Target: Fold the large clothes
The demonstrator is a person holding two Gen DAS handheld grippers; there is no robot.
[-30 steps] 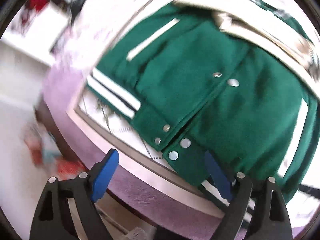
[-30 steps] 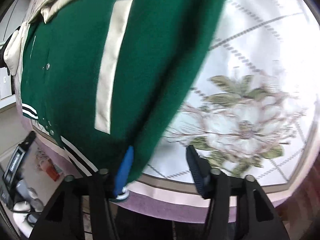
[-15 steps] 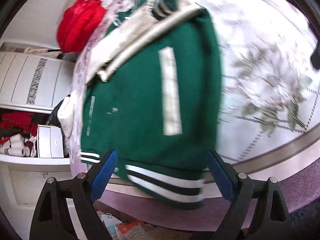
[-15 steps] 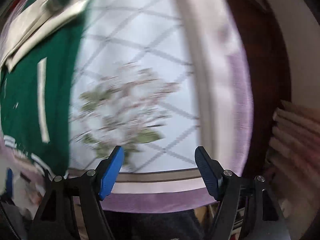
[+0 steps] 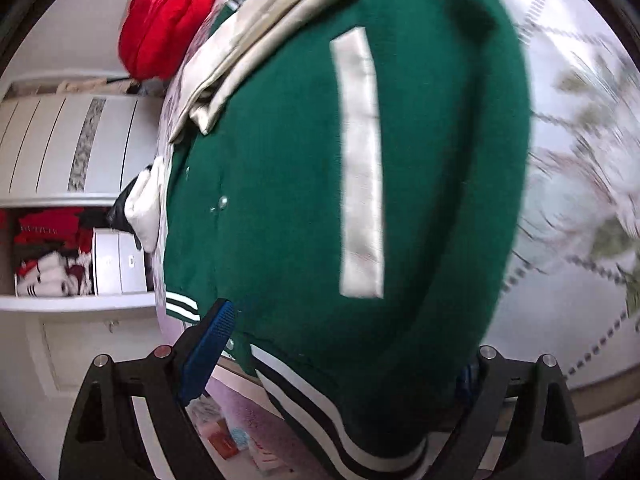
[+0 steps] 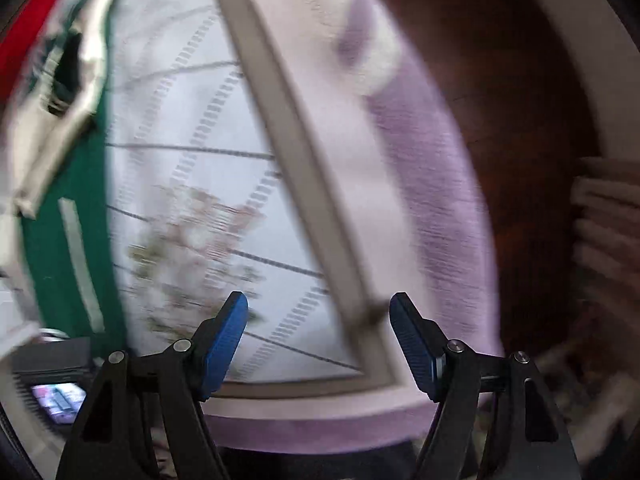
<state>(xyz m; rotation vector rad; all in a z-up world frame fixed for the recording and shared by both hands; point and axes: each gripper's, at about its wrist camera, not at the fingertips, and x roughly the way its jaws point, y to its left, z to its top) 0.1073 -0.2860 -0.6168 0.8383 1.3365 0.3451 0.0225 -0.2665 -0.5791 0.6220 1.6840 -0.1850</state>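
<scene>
A green varsity jacket (image 5: 288, 184) with cream pocket strips, cream sleeves and a striped hem lies on a bed's floral quilt (image 5: 580, 184). My left gripper (image 5: 340, 344) is open, its jaws straddling the jacket's striped hem corner at the bed edge; the right finger is mostly hidden behind the cloth. My right gripper (image 6: 318, 336) is open and empty, over the quilt (image 6: 208, 184) near the bed's corner. The jacket (image 6: 68, 200) shows at the far left of the right wrist view.
A red garment (image 5: 168, 20) lies at the far end of the bed. A white wardrobe with shelves of clothes (image 5: 60, 248) stands to the left. The bed's purple border (image 6: 432, 184) and dark wood floor (image 6: 520, 100) lie to the right. A dark device (image 6: 56, 384) sits low left.
My left gripper has swung round and closed in on the jacket's hem corner. My right gripper has let go of the jacket's edge and moved right toward the bed's corner.
</scene>
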